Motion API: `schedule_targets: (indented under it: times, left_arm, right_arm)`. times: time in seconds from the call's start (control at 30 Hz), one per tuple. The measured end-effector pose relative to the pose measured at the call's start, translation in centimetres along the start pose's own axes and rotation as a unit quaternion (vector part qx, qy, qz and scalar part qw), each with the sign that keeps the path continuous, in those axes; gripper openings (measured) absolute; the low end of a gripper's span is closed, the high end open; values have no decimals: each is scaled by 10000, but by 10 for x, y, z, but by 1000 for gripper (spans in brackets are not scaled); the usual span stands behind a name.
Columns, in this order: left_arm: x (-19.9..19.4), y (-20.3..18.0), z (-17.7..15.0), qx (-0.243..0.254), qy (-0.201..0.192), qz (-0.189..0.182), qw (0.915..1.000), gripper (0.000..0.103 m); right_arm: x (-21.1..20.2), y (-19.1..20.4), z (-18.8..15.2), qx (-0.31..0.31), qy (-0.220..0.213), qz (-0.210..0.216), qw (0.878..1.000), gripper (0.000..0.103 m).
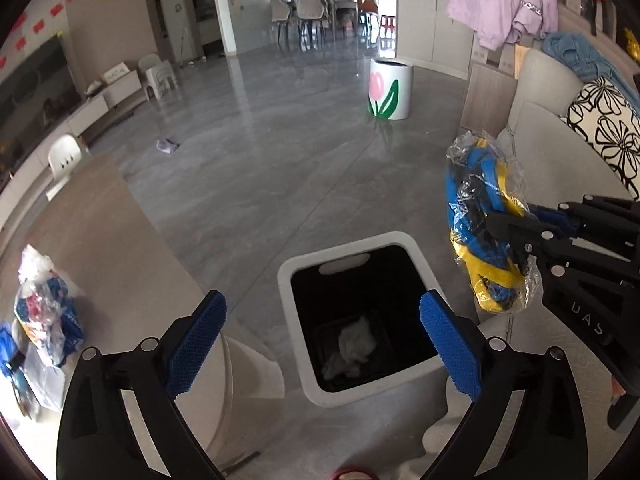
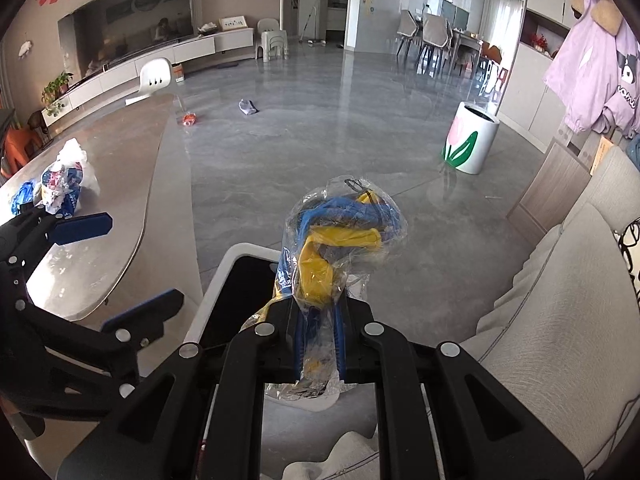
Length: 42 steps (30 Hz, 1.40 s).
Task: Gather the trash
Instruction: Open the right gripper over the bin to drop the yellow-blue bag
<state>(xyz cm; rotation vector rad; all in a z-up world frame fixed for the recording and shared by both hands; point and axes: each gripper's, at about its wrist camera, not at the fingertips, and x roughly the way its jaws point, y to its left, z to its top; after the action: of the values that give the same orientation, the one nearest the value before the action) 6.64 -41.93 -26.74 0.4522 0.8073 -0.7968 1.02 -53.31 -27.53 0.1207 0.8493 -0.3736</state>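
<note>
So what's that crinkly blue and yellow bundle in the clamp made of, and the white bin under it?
The blue and yellow bundle looks like thin clear plastic film around blue and yellow pieces: it is see-through, wrinkled and glints. What is inside I can't tell. The right gripper is pinching it. The white bin seems to be smooth matte plastic, with a rounded moulded rim and a dark inside holding crumpled white paper or tissue.

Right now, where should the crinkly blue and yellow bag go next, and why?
Probably a short move left until it hangs over the white bin. The right gripper is shut on the plastic bag, which sits beside the opening, not above it. The left gripper is open and empty.
</note>
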Motion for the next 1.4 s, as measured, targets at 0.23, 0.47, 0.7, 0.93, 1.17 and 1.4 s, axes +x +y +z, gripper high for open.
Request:
schedule_targets:
  times: [0.23, 0.47, 0.7, 0.93, 1.17, 1.4]
  left_arm:
    - [-1, 18, 4, -230, -28, 49, 9997, 96]
    - [-6, 42, 3, -432, -71, 203, 9988, 96]
    - [-15, 61, 0, -630, -166, 255, 9975, 96]
    - [-33, 77, -3, -824, -306, 361, 9955, 96]
    - [-70, 106, -14, -1089, -557, 675, 9902, 96]
    - [-113, 152, -35, -1560, -801, 1030, 9791, 98]
  right_arm:
    - [19, 11, 2, -16, 84, 283, 9996, 14]
    - [56, 21, -4, 109, 216, 627, 9977, 14]
    - [77, 25, -13, 40, 323, 468, 9984, 97]
    - [56, 16, 1, 102, 85, 292, 9995, 99]
    - [-6, 49, 42, -224, -785, 676, 9944, 99]
    - [-46, 114, 76, -807, -1376, 1243, 9793, 99]
